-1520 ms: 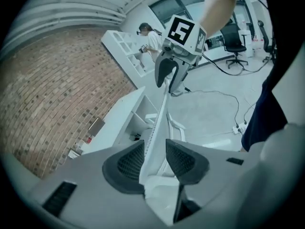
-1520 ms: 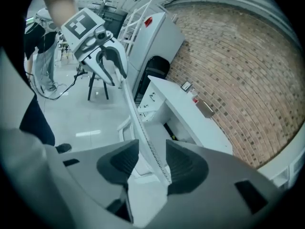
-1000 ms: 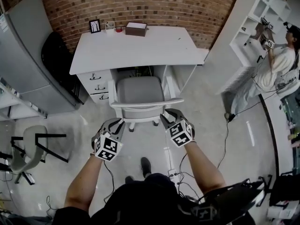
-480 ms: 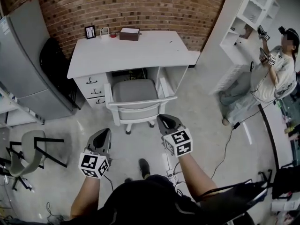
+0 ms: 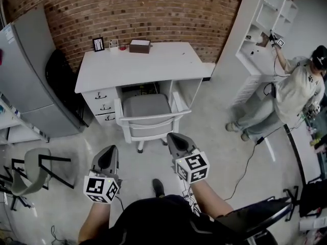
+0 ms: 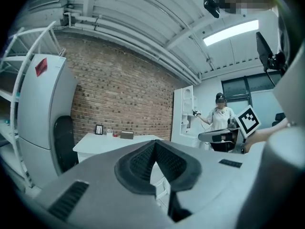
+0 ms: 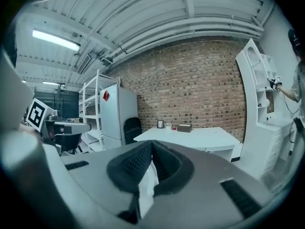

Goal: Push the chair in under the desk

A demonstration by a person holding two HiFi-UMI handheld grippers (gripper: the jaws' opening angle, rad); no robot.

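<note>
**Chair tucked in, tools off it**

The chair (image 5: 148,117) sits in the counter's (image 5: 138,63) knee gap. Its seat is mostly under the top and its backrest just outside the front edge, so I judge the push done, or nearly. My left tool (image 5: 108,156) and right tool (image 5: 173,140) are both closed on nothing, apart from the chair. Drawers (image 5: 102,103) flank it on the left and a side panel on the right. Open floor lies between the chair and me.

**Chair at the desk, centre frame**

In the head view the desk (image 5: 143,65) stands upper centre against the brick wall. The chair (image 5: 148,114) sits partly under it, right of the drawers (image 5: 103,106). A picture frame (image 5: 98,44) and box (image 5: 139,46) stand at the desk's far edge. The refrigerator (image 5: 25,80) is left, the shelf unit (image 5: 260,29) upper right. The left gripper (image 5: 107,152) and right gripper (image 5: 173,137) lie below the chair, apart from it.
</note>
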